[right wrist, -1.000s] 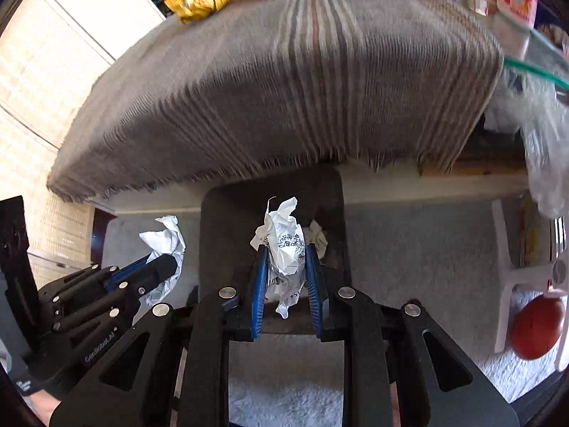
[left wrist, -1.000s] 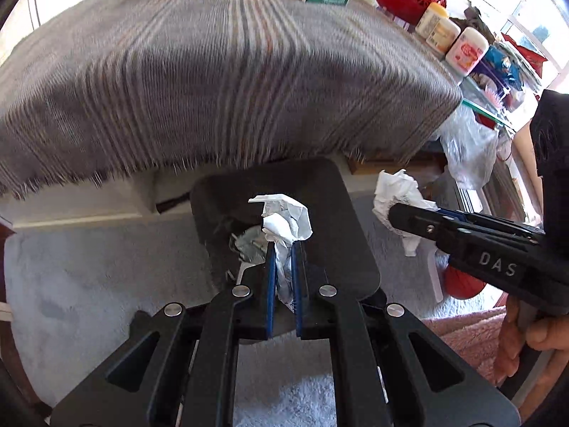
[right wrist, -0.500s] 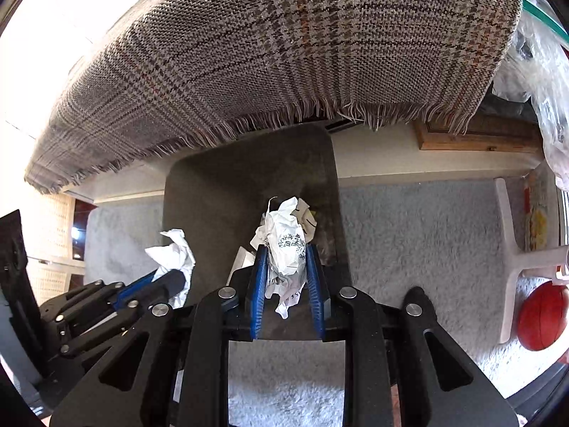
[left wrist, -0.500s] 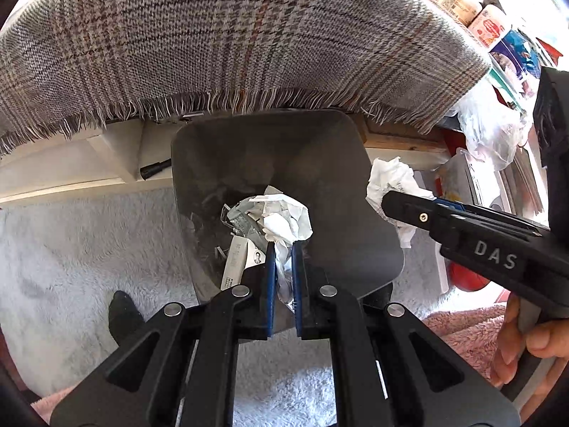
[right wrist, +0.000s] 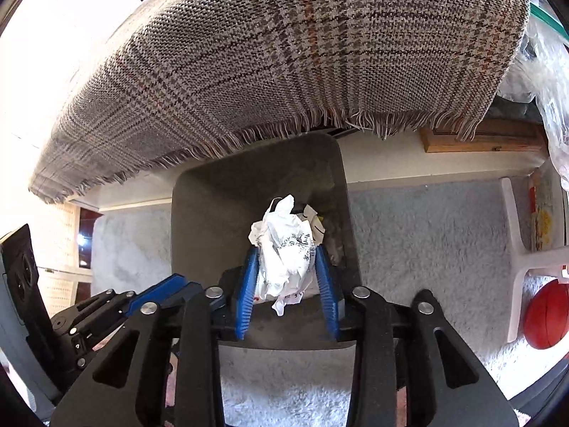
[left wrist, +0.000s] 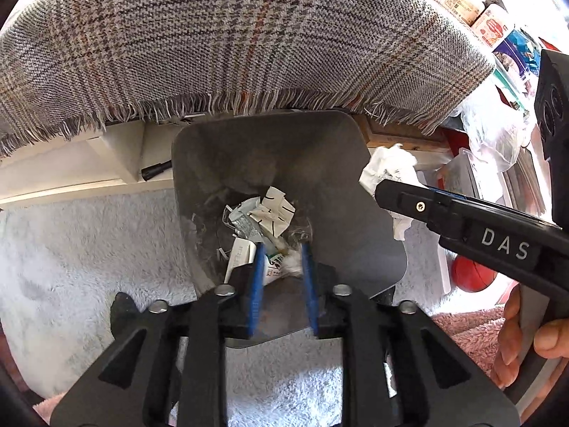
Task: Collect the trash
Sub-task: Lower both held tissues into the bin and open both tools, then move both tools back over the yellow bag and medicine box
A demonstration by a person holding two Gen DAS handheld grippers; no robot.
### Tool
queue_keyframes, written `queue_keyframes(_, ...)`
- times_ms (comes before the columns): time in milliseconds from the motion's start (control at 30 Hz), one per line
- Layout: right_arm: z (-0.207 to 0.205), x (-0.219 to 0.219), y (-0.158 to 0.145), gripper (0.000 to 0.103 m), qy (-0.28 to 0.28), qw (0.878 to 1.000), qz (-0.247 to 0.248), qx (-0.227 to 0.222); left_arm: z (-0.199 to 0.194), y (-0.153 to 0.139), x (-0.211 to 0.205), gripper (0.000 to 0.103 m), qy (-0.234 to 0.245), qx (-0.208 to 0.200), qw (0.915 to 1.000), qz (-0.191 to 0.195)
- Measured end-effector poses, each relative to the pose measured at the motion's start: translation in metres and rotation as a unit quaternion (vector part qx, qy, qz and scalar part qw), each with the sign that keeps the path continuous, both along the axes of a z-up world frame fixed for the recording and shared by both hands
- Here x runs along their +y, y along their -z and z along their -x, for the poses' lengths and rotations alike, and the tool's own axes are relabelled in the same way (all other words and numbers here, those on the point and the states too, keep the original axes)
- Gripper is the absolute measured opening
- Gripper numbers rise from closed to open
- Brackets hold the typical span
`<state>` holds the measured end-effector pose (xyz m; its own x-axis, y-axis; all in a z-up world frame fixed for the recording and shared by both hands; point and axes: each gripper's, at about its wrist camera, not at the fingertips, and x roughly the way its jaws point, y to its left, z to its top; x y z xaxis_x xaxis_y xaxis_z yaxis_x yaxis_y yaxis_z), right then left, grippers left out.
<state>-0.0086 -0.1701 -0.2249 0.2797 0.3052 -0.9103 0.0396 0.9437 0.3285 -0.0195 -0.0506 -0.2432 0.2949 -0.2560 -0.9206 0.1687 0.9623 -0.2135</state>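
Note:
A dark grey trash bin [left wrist: 320, 163] stands on the carpet below the table edge, with paper scraps and wrappers [left wrist: 263, 217] at its bottom. My left gripper [left wrist: 281, 258] hangs over the bin mouth, open and empty. My right gripper [right wrist: 287, 252] is over the same bin [right wrist: 213, 213], shut on a crumpled white paper ball [right wrist: 284, 245] with print on it. That ball also shows in the left wrist view [left wrist: 389, 170], at the bin's right rim.
A plaid fringed cloth [left wrist: 231, 42] covers the table above the bin. Light shaggy carpet [right wrist: 426, 231] surrounds it. A red ball [right wrist: 544, 315] and a white furniture leg [right wrist: 515, 220] are to the right. Bottles and bags [left wrist: 490, 28] crowd the table's right end.
My left gripper opened and its crumpled paper dropped into the bin. Both grippers lowered closer to the bin. The right gripper's jaws have spread a little, still holding its paper.

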Motion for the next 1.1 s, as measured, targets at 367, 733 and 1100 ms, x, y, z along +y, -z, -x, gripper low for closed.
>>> queue_keyframes(367,0.003,-0.013,-0.012,0.094,0.022,0.999,0.015,-0.019,0.008,-0.019,0.014,0.088,-0.016,-0.035,0.9988,-0.031)
queue_keyframes(733,0.009,-0.037,-0.031,0.100,0.057,0.998,0.008,-0.019,0.014,-0.035,0.037,0.095,-0.033,-0.041,0.9983,-0.022)
queue_keyframes(1100,0.001,-0.037,-0.064,0.100,0.049,0.998,-0.008,-0.044,0.007,-0.065,0.043,0.095,-0.032,-0.055,0.9975,-0.031)
